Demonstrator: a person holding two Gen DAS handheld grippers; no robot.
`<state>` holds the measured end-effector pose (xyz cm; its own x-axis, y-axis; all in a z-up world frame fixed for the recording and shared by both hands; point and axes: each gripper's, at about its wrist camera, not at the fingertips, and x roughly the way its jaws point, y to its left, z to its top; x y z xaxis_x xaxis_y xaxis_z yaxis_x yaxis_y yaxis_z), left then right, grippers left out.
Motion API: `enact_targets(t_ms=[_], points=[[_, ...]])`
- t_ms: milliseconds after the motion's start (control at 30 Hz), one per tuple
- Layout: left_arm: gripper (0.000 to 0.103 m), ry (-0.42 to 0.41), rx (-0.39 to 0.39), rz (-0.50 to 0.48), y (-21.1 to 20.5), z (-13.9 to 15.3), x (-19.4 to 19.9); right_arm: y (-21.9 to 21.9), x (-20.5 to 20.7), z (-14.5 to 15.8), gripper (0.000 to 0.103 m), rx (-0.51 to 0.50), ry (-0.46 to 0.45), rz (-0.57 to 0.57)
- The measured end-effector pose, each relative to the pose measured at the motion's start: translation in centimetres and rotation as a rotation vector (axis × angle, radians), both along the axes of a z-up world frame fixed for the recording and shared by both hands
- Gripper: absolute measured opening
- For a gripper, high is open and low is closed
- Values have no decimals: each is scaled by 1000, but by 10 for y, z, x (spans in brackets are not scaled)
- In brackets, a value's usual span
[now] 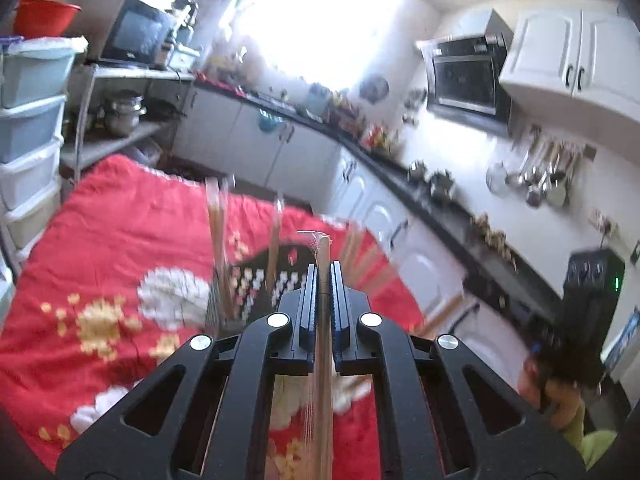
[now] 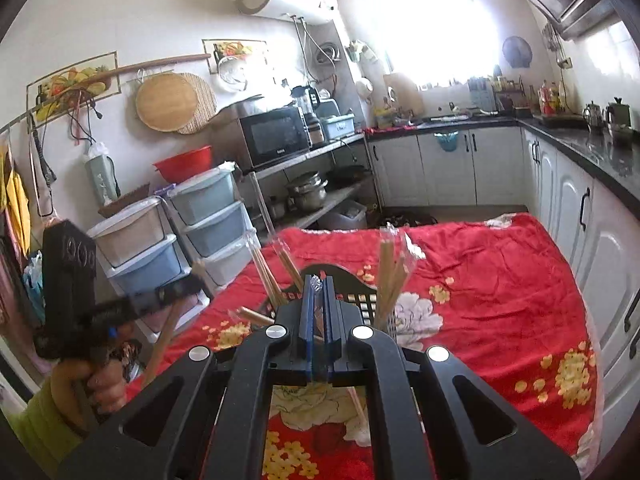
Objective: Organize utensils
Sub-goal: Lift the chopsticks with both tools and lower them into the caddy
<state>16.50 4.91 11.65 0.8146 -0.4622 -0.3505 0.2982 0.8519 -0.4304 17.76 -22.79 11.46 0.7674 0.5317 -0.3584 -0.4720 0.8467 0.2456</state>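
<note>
My left gripper (image 1: 320,270) is shut on a pair of pale wooden chopsticks (image 1: 323,360) that run lengthwise between its blue pads, with a crinkled clear wrapper tip at the far end. In the right wrist view the left gripper (image 2: 192,280) is raised at the left, and the chopsticks (image 2: 168,336) hang below it. My right gripper (image 2: 318,282) is shut on a scrap of clear plastic wrapper (image 2: 317,283); whether it contains anything I cannot tell. Just beyond both grippers stands a black perforated utensil holder (image 1: 256,280) (image 2: 362,304) with several wrapped chopsticks (image 2: 390,276) upright in it.
A red floral cloth (image 2: 500,280) covers the table. White cabinets under a black counter (image 2: 580,148) run along the right. Stacked plastic drawers (image 2: 208,216) and a shelf with a microwave (image 2: 272,136) stand to the left. A person's hand (image 2: 100,384) in a green sleeve holds the left gripper.
</note>
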Motion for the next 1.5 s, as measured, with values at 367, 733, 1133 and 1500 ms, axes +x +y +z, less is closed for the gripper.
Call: enact_targets(t_ms=[367, 733, 1133, 1500], points=[[3, -141, -69, 122, 10, 46, 31, 7, 4, 42, 4, 29, -103, 28], [3, -279, -82, 198, 2, 70, 76, 11, 19, 78, 4, 54, -201, 21], [3, -391, -24, 214, -14, 54, 112, 21, 44, 69, 4, 34, -240, -12], [3, -389, -53, 179, -8, 32, 129, 35, 62, 48, 4, 8, -205, -5]])
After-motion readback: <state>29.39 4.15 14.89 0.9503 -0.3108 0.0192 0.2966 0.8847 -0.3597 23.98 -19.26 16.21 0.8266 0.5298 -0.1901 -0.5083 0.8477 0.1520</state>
